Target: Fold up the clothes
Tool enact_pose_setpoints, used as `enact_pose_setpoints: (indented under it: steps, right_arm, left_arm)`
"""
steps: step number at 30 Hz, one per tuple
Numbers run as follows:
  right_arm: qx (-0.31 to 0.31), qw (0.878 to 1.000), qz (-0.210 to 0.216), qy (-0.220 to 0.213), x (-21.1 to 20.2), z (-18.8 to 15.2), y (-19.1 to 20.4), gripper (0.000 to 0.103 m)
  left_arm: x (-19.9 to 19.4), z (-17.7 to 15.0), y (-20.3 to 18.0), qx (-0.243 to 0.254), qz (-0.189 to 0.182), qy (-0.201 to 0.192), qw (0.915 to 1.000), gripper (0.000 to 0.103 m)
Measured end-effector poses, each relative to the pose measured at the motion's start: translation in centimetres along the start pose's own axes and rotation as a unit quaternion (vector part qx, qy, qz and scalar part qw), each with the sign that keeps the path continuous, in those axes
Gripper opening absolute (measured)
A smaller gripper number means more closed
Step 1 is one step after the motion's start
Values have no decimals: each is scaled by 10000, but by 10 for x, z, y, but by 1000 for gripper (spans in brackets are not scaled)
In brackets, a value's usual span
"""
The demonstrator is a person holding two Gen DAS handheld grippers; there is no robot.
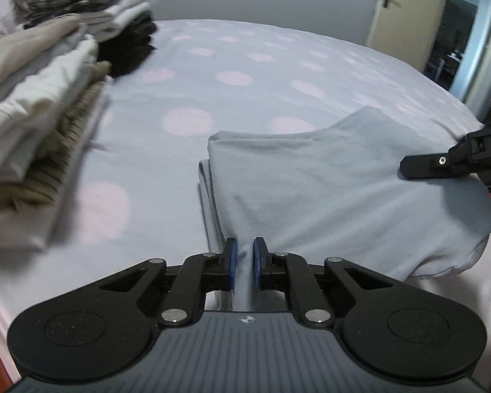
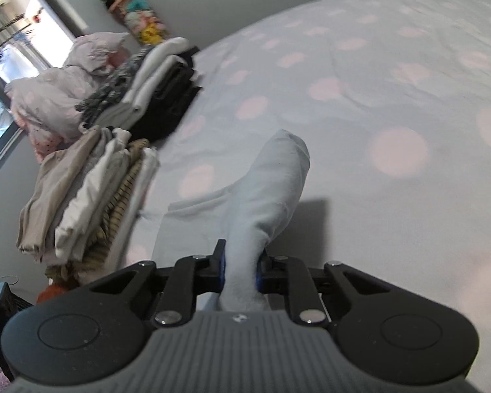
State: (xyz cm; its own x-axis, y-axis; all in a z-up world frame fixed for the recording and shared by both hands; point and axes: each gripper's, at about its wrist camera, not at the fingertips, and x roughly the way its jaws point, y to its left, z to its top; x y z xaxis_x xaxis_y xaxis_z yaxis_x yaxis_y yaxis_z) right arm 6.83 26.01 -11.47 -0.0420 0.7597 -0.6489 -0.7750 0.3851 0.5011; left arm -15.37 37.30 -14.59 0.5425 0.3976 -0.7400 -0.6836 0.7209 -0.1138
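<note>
Now pinching pale blue garment [image 1: 327,177] at bed's [image 1: 245,65] near edge: left tool [image 1: 244,263] squeezing one bunched fold, right tool [image 2: 240,270] clamping another thick fold. Lying partly folded on dotted sheet. Sitting toward bed's left side, folded clothes stacks [image 2: 91,196].

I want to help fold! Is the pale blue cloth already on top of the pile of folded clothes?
No, the pale blue cloth lies apart from the pile of folded clothes, pinched by the left gripper.
</note>
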Motion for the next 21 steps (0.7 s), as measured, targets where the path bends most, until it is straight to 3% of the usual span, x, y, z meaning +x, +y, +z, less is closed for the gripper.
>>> enact_pose_setpoints:
  steps: [6, 9, 13, 16, 20, 21]
  right_arm:
    - [471, 9980, -394, 128, -48, -31, -46, 18]
    - [627, 9961, -552, 292, -50, -47, -67, 20]
    - [671, 9951, -624, 379, -39, -60, -81, 24]
    - [602, 9957, -569, 418, -37, -64, -85, 30]
    - [698, 9960, -485, 282, -48, -65, -90, 55]
    - [713, 9961, -486, 205, -52, -65, -89, 61]
  left_arm:
    - [-13, -23, -45, -48, -207, 143, 9997, 12]
    - [-13, -31, -57, 187, 13, 85, 9998, 12]
    - [-13, -32, -50, -69, -74, -19, 9999, 17]
    - [-21, -34, -45, -281, -123, -168, 9994, 23]
    - [-39, -32, -39, -448, -13, -623, 9971, 35]
    - [-43, -31, -37, -514, 14, -750, 9959, 45]
